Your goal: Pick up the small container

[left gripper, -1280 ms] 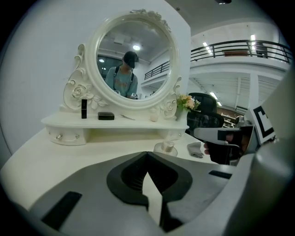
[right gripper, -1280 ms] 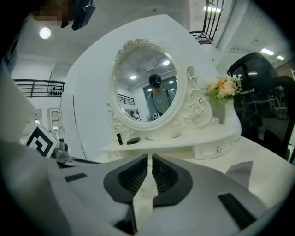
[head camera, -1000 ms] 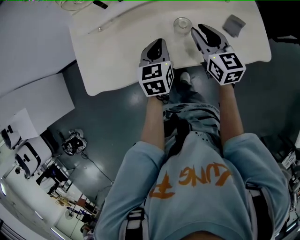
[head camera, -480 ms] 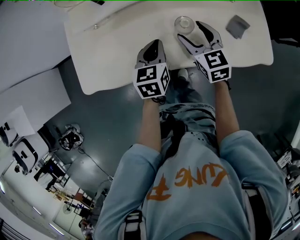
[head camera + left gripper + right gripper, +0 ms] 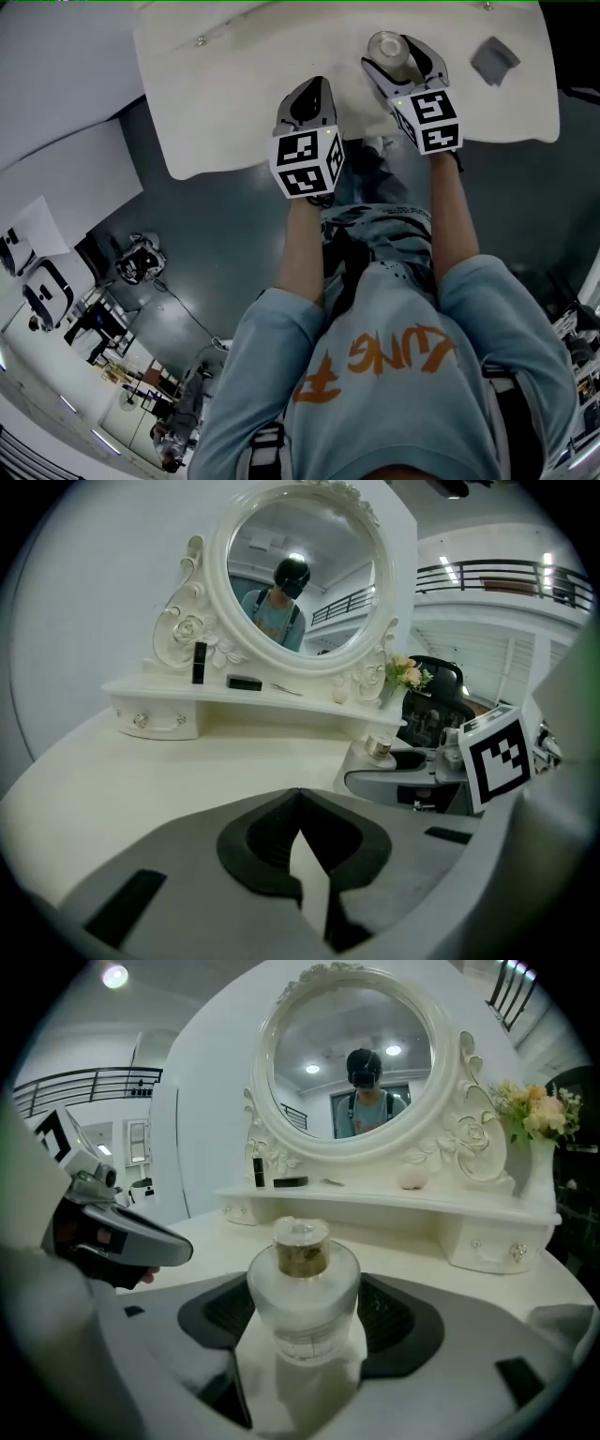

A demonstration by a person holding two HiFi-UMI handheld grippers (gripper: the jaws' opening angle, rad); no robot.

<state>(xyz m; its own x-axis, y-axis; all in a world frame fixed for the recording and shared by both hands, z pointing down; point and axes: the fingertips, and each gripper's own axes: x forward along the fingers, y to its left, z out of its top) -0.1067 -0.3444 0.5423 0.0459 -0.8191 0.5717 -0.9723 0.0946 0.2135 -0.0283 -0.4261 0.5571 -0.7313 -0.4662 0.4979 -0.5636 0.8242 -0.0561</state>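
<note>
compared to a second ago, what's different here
The right gripper moved in around the small container. Its jaws have just been opening, and the container now stands between them, not yet clamped. The left gripper stayed shut and about where it was. The grey pad did not move.

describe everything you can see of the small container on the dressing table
The small container is a squat, round bottle of frosted, translucent white glass or plastic. It has a narrower clear cap with something golden-brown showing inside, and a faint label low on its front. It stands upright on the white table top. It sits between the right gripper's jaws, which have just been opening. The pads flank its sides closely, with no clear squeeze.
</note>
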